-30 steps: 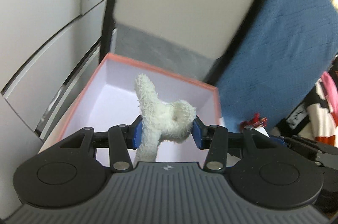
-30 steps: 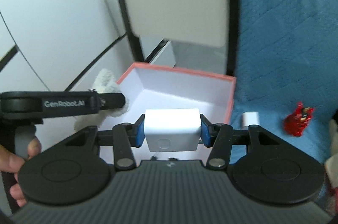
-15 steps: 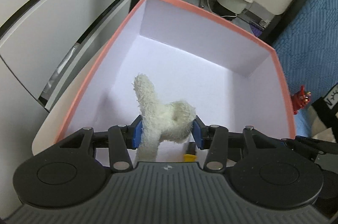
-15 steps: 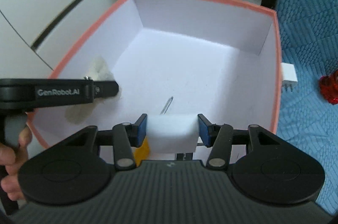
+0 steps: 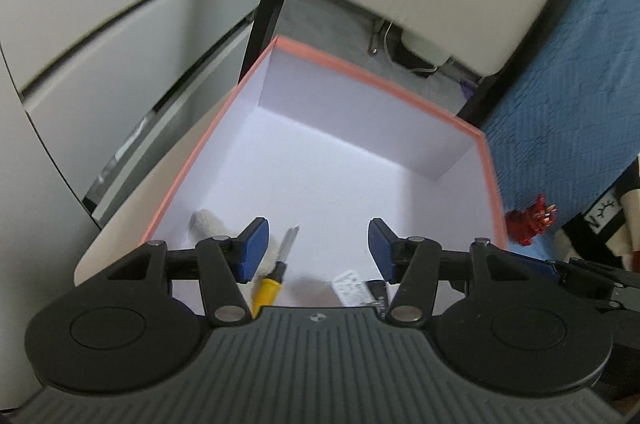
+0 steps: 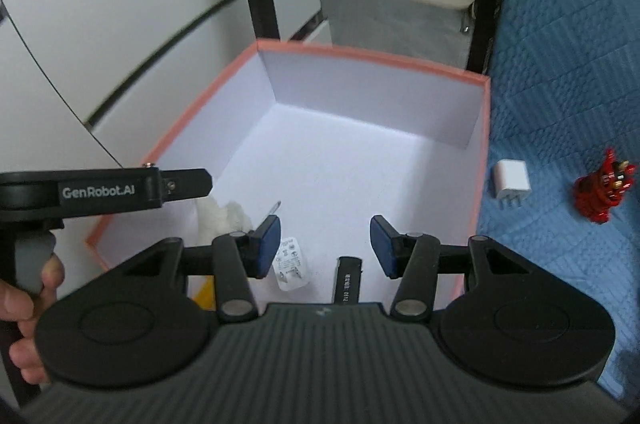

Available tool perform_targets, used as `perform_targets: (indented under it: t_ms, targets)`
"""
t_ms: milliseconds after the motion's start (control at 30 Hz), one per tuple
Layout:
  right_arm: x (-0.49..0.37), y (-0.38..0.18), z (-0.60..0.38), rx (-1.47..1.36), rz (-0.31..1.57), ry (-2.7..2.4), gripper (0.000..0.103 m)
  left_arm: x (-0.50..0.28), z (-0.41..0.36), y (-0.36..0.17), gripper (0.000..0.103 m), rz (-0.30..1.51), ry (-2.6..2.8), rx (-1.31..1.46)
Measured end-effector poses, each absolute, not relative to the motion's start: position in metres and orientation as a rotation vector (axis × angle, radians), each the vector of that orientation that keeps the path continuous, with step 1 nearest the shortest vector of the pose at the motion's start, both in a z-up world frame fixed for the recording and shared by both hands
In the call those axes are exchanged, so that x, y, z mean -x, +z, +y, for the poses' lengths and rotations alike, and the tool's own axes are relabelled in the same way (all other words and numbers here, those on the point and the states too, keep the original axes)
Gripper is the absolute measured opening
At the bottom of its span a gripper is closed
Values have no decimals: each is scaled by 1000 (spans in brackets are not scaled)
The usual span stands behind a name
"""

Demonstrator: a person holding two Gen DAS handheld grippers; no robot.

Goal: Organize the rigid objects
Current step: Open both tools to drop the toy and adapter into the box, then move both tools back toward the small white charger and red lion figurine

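Jaws on both tools stood wide apart and empty: our left gripper and right gripper hovered over the pink-rimmed box. Below the fingers lay the plush toy, screwdriver and white adapter. We judged lifting straight up wisest before reaching right for the charger and red toy.

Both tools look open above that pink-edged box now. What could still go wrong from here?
The left tool hangs low over the screwdriver and plush toy; dipping could snag them. The white charger and red toy lie outside the box on the blue quilt; reaching over could bump the rim.
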State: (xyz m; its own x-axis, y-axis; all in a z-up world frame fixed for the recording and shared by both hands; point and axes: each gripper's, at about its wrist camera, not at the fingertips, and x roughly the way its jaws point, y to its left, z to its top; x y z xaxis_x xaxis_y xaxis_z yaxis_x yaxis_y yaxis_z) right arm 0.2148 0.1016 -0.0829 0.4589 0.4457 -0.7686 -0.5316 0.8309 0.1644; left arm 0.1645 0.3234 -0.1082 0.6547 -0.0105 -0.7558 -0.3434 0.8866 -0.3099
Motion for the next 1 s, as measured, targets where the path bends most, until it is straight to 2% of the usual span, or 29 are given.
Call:
perform_targets:
  t_ms: [400, 1000]
  targets:
    - [-180, -30, 36, 36, 772, 539, 53, -123, 259, -43, 61, 733, 164, 390]
    - [-125, -27, -74, 11, 707, 451, 53, -76, 134, -32, 61, 719, 77, 309]
